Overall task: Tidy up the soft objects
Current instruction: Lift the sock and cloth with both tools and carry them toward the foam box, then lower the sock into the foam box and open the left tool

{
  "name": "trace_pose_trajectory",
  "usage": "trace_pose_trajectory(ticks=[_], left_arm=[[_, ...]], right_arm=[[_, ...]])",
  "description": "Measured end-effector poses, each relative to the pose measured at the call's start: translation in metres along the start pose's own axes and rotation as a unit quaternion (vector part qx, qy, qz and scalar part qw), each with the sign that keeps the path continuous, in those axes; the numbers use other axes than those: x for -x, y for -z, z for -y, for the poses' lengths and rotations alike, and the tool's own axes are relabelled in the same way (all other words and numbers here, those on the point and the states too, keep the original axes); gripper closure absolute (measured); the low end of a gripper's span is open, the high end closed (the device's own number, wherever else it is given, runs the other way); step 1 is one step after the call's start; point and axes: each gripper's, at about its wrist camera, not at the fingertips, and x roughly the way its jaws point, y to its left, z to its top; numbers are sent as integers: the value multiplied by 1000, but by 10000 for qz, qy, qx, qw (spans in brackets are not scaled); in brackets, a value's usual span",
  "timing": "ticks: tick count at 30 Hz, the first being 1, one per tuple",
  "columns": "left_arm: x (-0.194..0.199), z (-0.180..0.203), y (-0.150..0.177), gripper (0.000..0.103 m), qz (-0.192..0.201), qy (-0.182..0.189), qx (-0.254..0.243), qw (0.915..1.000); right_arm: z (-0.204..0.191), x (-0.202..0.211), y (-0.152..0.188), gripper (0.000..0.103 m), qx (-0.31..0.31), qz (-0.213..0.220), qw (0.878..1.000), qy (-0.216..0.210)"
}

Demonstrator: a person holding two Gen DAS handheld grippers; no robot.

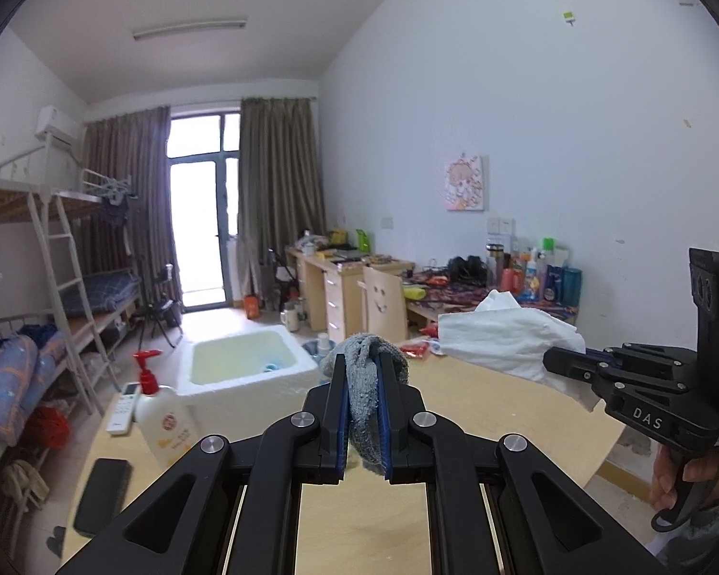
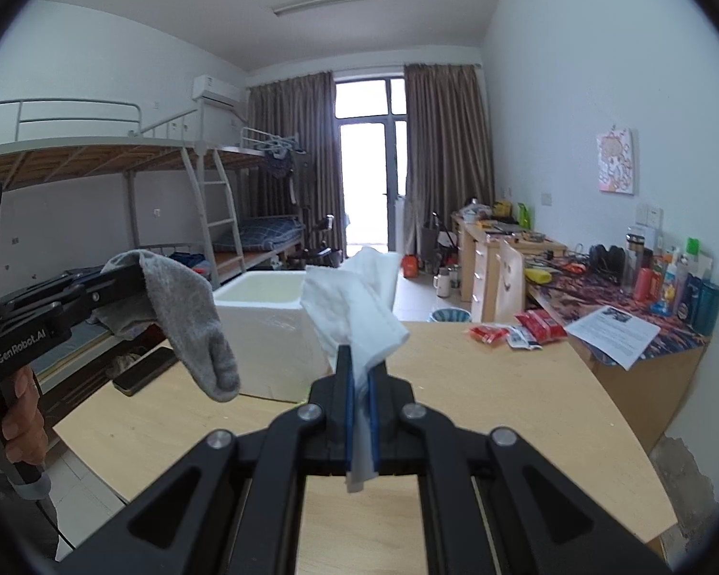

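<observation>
Left gripper [image 1: 362, 369]: jaws clamped on a grey sock [image 1: 365, 383], the sock bunched between the pads and drooping loose to one side in the right wrist view; held in the air above the wooden table [image 1: 503, 412].
Right gripper [image 2: 358, 369]: jaws pinched on a white cloth [image 2: 354, 306], most of it flopping forward past the fingertips, a short tail hanging behind; also clear of the table.
Lotion bottle [image 1: 160, 426], remote [image 1: 124, 407] and dark phone [image 1: 103, 493]: near the table's left edge.
White foam box [image 1: 242, 369]: open-topped, standing at the table's far edge (likely the destination, by my reading).
Snack packets [image 2: 513, 330] and printed sheet [image 2: 613, 330]: far right, well apart.
Risks: the thin pinch on the cloth may slip if swung quickly; the dangling sock toe may snag the box rim; either drape may fall outside the box.
</observation>
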Motion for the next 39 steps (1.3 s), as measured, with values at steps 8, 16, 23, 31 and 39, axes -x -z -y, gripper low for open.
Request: trace_pose_trajectory(ticks=[8, 16, 23, 31, 39], left_arm=[[20, -19, 3, 92, 147, -475, 66, 9987], [28, -42, 10, 92, 156, -868, 204, 9959], [29, -61, 18, 92, 69, -1099, 330, 9934], [21, -73, 24, 92, -70, -1242, 452, 9912], [4, -85, 27, 92, -273, -1258, 577, 9900]], right_arm=[[-22, -6, -4, 96, 187, 102, 9988, -441], [-39, -24, -5, 96, 313, 69, 9953, -916], [-50, -40, -5, 96, 368, -20, 9921, -1200], [-59, -60, -5, 96, 389, -186, 9895, -1377], [-61, -78, -5, 96, 414, -378, 9878, -1456]])
